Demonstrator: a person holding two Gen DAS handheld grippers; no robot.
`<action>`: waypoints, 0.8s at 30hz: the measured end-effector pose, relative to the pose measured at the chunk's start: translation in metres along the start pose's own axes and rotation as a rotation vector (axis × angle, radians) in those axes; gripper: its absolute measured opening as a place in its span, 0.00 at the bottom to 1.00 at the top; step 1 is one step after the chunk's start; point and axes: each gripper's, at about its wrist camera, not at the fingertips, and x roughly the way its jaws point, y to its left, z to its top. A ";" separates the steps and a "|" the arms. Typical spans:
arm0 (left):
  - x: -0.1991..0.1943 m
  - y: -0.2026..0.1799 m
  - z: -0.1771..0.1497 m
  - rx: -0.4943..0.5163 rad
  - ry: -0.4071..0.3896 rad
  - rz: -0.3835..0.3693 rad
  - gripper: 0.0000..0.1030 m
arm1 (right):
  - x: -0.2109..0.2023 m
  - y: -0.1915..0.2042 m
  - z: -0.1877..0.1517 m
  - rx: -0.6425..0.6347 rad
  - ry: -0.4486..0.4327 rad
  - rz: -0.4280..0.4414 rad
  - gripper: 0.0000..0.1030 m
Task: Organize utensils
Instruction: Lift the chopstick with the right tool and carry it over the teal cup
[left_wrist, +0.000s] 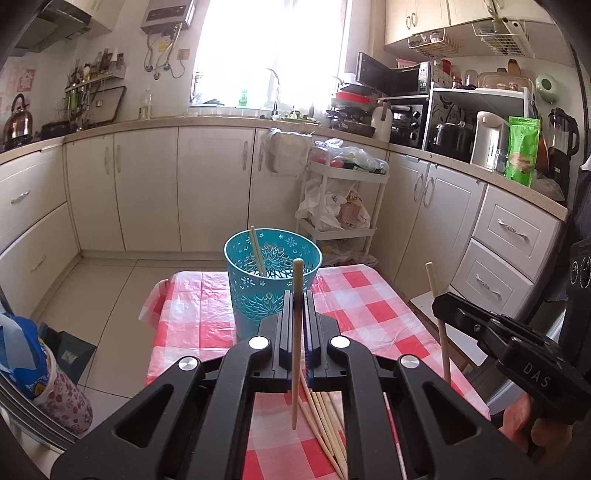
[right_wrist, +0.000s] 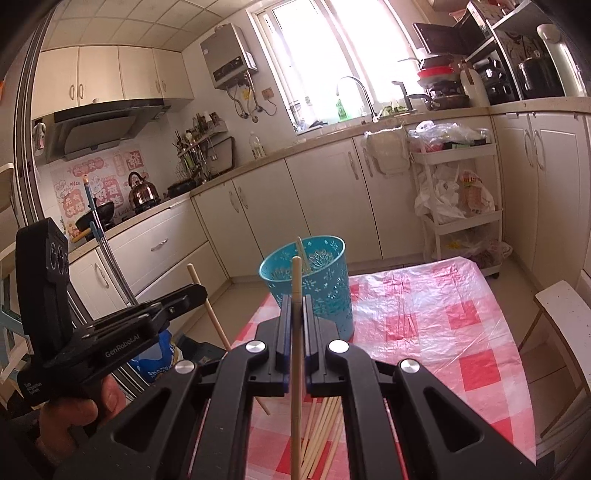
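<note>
The left gripper (left_wrist: 298, 295) is clamped on one upright chopstick (left_wrist: 296, 343) and the right gripper (right_wrist: 296, 299) on another (right_wrist: 296, 369), both held above the checked tablecloth (left_wrist: 354, 295), near the blue cup (left_wrist: 271, 280) and over the loose chopsticks (left_wrist: 325, 424).

1 chopstick (left_wrist: 255, 251) stands in the cup (left_wrist: 271, 280), loose chopsticks (left_wrist: 325, 417) before it.

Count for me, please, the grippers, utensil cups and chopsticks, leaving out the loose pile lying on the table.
Grippers: 2 (left gripper, right gripper)
Teal cup: 1
Chopsticks: 3 (left-held chopstick, right-held chopstick, chopstick in cup)
Total: 6
</note>
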 end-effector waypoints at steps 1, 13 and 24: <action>-0.005 -0.002 0.002 0.002 -0.009 0.000 0.05 | -0.004 0.003 0.002 -0.004 -0.009 0.002 0.06; -0.053 -0.015 0.024 0.013 -0.095 -0.008 0.05 | -0.044 0.028 0.025 -0.044 -0.102 0.013 0.06; -0.050 0.003 0.067 -0.007 -0.168 -0.019 0.05 | -0.036 0.020 0.039 -0.034 -0.132 0.013 0.06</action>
